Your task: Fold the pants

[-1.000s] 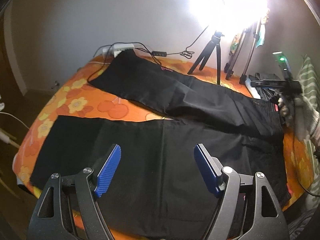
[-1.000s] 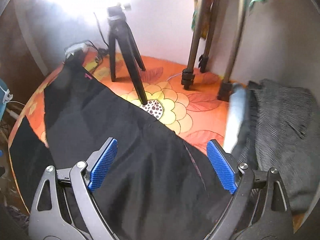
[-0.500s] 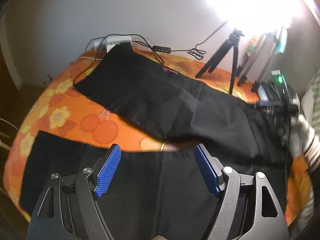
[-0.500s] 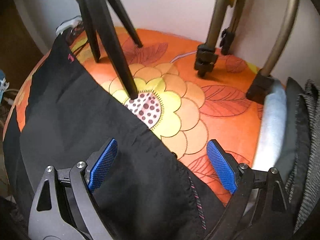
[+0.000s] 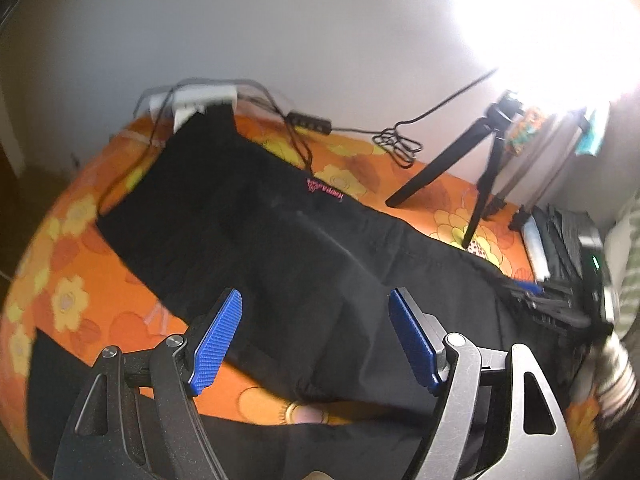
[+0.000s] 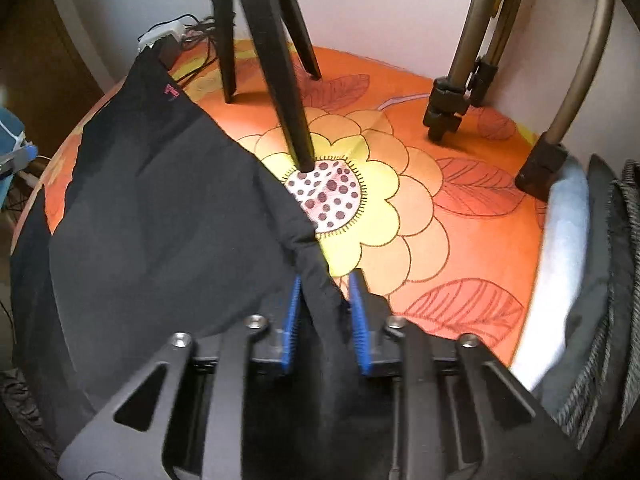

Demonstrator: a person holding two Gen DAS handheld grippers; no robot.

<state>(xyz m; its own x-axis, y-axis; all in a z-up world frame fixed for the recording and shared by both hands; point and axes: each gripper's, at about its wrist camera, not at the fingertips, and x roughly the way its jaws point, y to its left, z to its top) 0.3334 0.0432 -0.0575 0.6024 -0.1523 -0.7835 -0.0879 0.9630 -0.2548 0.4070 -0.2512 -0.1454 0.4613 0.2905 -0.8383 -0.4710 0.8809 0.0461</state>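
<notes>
Black pants lie spread on an orange flowered bedspread, legs apart, a pink logo on the far leg. My left gripper is open and empty, hovering over the crotch area between the two legs. My right gripper is shut on the bunched waistband edge of the pants at the far side. The right gripper also shows in the left wrist view at the waist end.
A black tripod stands on the bed by the wall, its legs just beyond the waistband. Bronze stand legs, a power strip with cables, and folded grey clothes lie around.
My right gripper moved down onto the waistband edge and closed on it. My left gripper moved forward from the near leg toward the crotch, still open.
</notes>
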